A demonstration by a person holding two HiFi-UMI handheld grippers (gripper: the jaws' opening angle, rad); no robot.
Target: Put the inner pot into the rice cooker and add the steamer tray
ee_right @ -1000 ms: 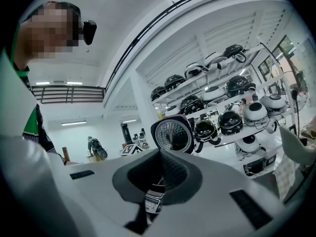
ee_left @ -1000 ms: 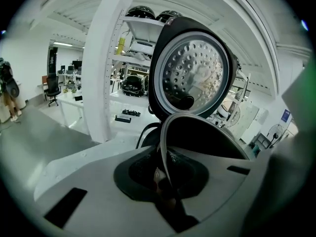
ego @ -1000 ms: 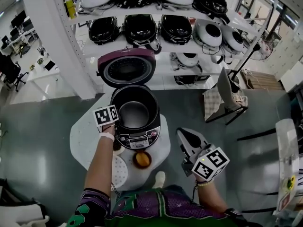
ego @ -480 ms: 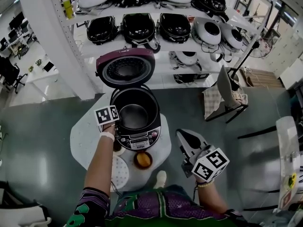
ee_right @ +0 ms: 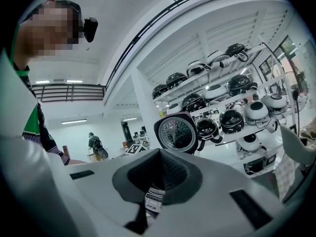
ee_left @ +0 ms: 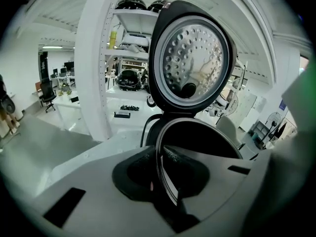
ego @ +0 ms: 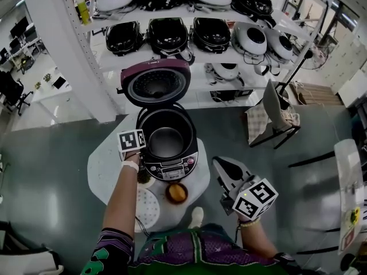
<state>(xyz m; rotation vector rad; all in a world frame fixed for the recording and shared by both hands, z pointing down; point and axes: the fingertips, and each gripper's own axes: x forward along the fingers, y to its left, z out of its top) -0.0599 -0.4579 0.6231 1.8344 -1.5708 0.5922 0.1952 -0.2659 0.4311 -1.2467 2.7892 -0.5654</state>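
The dark inner pot [ego: 166, 141] sits inside the open rice cooker [ego: 170, 169], whose maroon lid [ego: 155, 83] stands up behind it. My left gripper [ego: 143, 149] is at the pot's left rim. In the left gripper view the thin rim [ee_left: 197, 125] runs between the jaws of that gripper [ee_left: 160, 154], which have just been opening and stand slightly apart around it. The white perforated steamer tray [ego: 146, 206] lies on the table's near left. My right gripper [ego: 221, 164] hangs shut and empty to the cooker's right; it shows shut in its own view [ee_right: 159, 154].
The cooker stands on a small round white table [ego: 103, 165] with a brown bowl [ego: 176, 193] and a small green thing [ego: 143, 176] in front of it. White shelves [ego: 172, 56] full of rice cookers rise behind. A chair [ego: 275, 116] stands to the right.
The whole view has drifted a little. The left gripper stays at the pot's left rim, and the right gripper has kept its place.
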